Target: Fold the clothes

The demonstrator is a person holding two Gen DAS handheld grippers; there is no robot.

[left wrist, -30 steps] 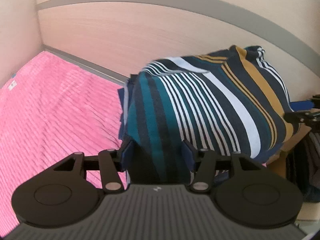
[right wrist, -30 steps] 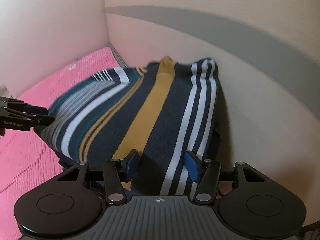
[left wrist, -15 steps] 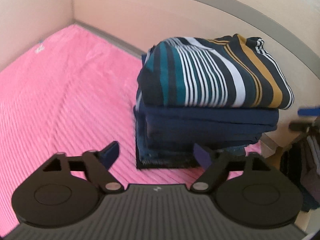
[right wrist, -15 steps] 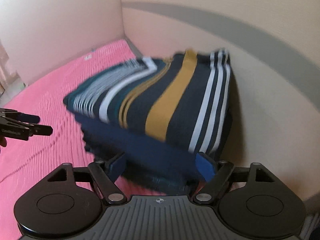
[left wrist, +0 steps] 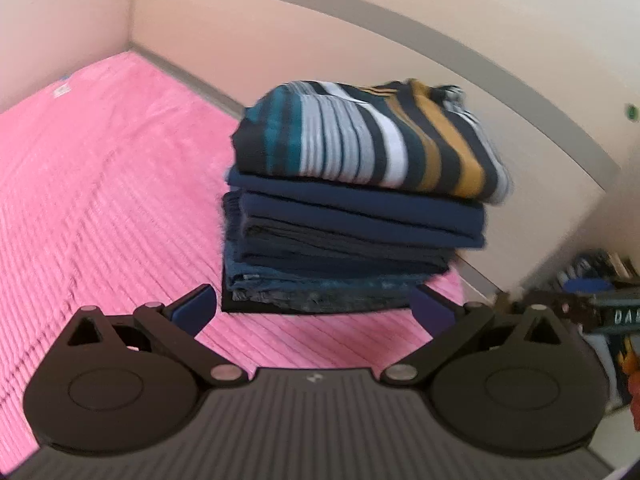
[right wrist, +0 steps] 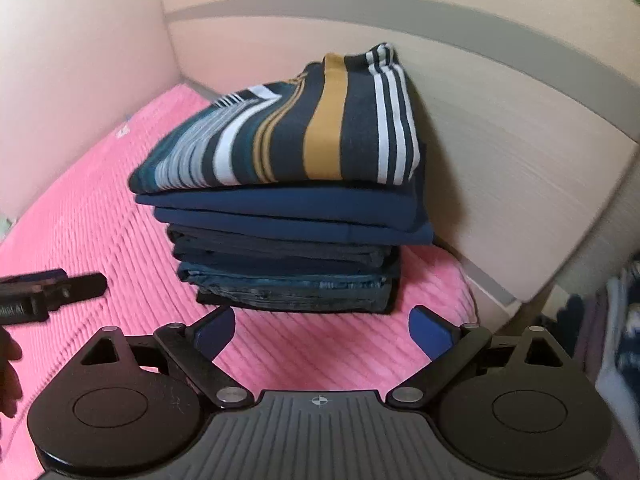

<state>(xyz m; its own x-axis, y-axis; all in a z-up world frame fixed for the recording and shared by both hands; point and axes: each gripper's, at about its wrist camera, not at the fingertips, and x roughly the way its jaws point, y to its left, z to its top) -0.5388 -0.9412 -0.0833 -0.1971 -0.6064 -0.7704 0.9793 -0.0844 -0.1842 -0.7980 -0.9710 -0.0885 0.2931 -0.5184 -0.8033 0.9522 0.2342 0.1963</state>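
We see a pile of folded clothes (left wrist: pixel 352 232) sitting on the pink ribbed bedspread (left wrist: pixel 100 200), close to the corner where the pale wooden headboard (left wrist: pixel 320 52) meets the bed's side edge. A grey band curves across that headboard. On top of the pile lies the striped shirt (right wrist: pixel 288 132), folded flat, with bands of navy, teal, white and mustard. Beneath it we count several plain navy pieces, then faded denim (right wrist: pixel 296 288) with a mottled weave, and a black layer at the very bottom.

Our left gripper (left wrist: pixel 316 312) hangs just in front of the pile, its blue-padded fingers spread wide with nothing between them. Our right gripper (right wrist: pixel 320 330) is likewise splayed apart and empty, near the pile's front edge but not touching it. In the right wrist view the left gripper's dark body juts in from the left over the bedspread, with white lettering too blurred to read.

Past the bed's right edge we make out a cluttered, blurred area of dark items (left wrist: pixel 600 308); letters that look like "DA" show on one, the rest cut off. A small white tag (left wrist: pixel 62 90) lies on the bedspread near the far left corner, unreadable.
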